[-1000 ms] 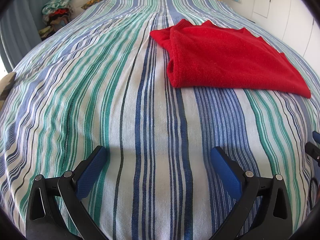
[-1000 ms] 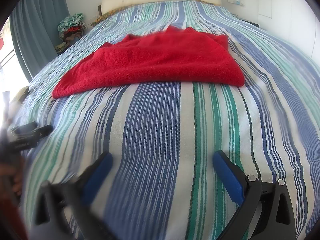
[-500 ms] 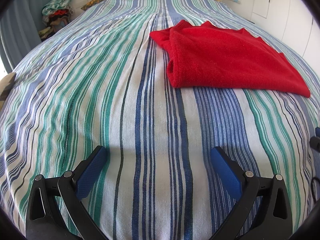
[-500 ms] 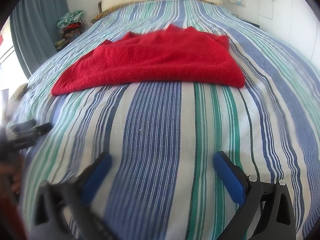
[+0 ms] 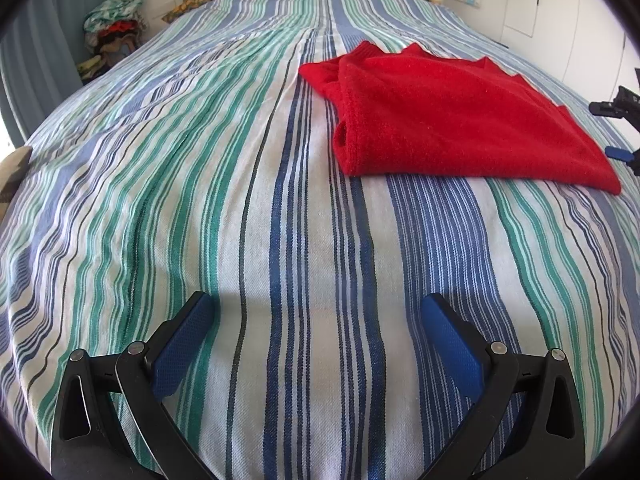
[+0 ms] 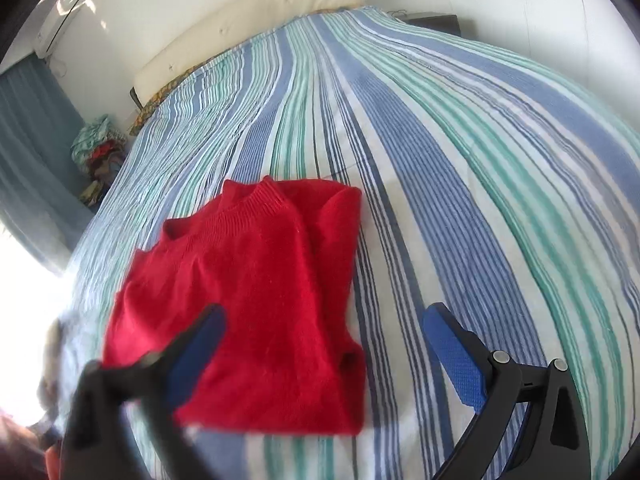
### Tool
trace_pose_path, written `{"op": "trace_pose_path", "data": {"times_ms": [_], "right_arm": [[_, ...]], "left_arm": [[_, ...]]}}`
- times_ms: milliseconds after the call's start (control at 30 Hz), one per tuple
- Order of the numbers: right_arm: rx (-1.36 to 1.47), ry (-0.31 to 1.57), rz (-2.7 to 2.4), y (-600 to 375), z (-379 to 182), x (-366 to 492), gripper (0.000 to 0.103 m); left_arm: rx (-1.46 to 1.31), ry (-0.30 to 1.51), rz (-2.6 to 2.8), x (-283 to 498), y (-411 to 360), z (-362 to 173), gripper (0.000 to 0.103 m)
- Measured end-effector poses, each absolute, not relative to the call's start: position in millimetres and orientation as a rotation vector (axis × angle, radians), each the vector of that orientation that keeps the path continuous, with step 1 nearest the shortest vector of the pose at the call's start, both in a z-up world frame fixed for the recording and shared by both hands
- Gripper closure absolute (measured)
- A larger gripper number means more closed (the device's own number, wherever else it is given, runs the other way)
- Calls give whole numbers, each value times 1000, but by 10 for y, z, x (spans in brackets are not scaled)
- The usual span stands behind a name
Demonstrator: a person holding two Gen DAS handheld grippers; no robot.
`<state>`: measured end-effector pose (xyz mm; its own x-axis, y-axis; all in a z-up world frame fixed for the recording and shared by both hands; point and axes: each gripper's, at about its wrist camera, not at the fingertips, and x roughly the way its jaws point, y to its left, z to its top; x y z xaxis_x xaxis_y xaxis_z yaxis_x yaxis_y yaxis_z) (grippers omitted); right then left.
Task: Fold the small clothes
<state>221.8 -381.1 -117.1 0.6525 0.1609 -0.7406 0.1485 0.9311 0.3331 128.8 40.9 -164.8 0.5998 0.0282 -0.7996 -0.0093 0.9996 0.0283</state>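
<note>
A red knitted sweater [image 6: 256, 300], folded with its ribbed collar toward the headboard [image 6: 248, 36], lies flat on the striped bedspread [image 5: 200, 200]. The right gripper [image 6: 324, 332] hangs just above its near edge, jaws spread wide and empty. The left gripper [image 5: 316, 316] hovers over bare bedspread nearby, also spread.

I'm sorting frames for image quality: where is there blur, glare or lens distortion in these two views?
Left wrist view: sharp throughout, though the fisheye bows the striped blue, green and white bedspread. Right wrist view: the left finger is smeared by motion blur, the folded red knitted sweater is soft at its near edge, and window light washes out the lower left corner.
</note>
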Motion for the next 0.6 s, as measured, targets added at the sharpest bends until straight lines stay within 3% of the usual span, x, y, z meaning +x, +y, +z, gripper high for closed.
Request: {"op": "trace_pose_path", "data": {"times_ms": [133,233,267,300,600], "right_arm": [[415,982,2,-3737,-1527,2616,10],[418,1003,-19,-3716,-1674,2720,30],[431,992,7,-3723,-1646,2743,72],[454,1000,34,-3725,-1616,2773,93],[321,934,235,-2622,-563,2844,93]], "left_arm": [[20,927,21,1282,404,-1648,1],[15,925,18,1287,402,-1649,1],[14,924,17,1291,403,-1649,1],[13,925,16,1297,403,-1649,1],[10,927,14,1344,408,-1654,1]]}}
